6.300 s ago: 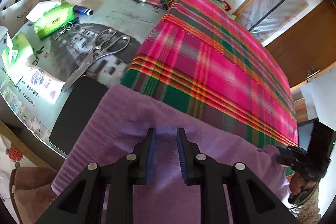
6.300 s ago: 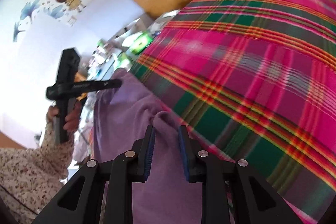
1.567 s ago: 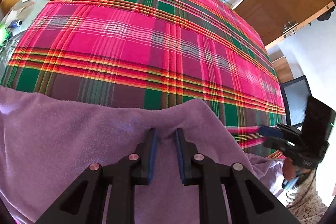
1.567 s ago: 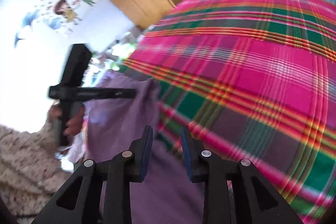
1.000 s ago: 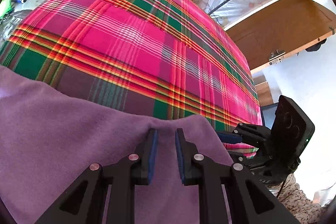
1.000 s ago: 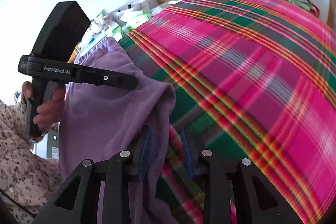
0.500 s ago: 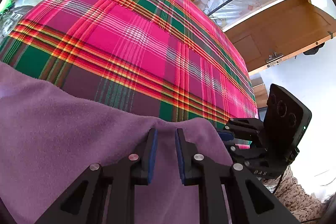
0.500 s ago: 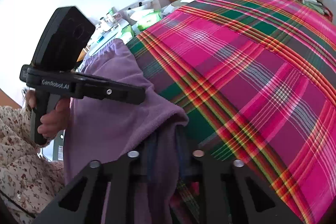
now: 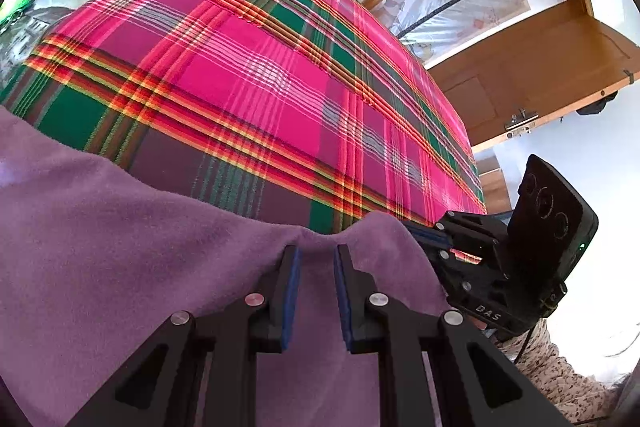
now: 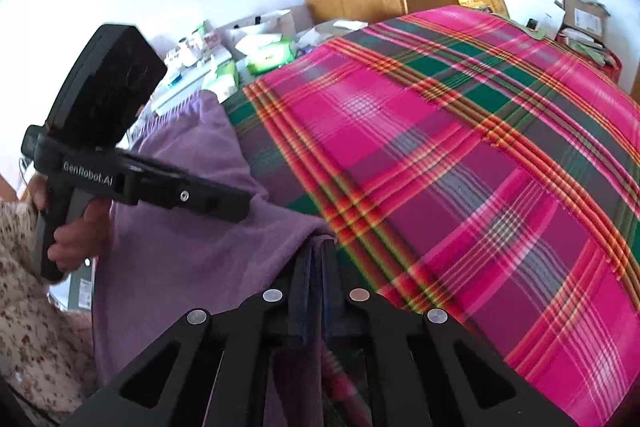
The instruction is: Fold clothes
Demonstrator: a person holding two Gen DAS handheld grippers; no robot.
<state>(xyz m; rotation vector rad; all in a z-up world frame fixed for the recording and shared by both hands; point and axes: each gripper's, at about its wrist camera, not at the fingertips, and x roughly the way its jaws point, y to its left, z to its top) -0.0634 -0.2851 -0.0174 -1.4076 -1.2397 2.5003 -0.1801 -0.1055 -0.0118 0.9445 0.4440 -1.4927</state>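
Plaid bedspread (image 9: 248, 75) under purple cloth (image 9: 120, 247) — both grippers (left (image 9: 314, 255), right (image 10: 318, 247)) clamp its edge.

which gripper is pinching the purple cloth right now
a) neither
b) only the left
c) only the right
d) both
d: the left gripper has a raised fold of the purple cloth caught between its blue pads, and the right gripper is shut on the cloth's edge over the plaid blanket.
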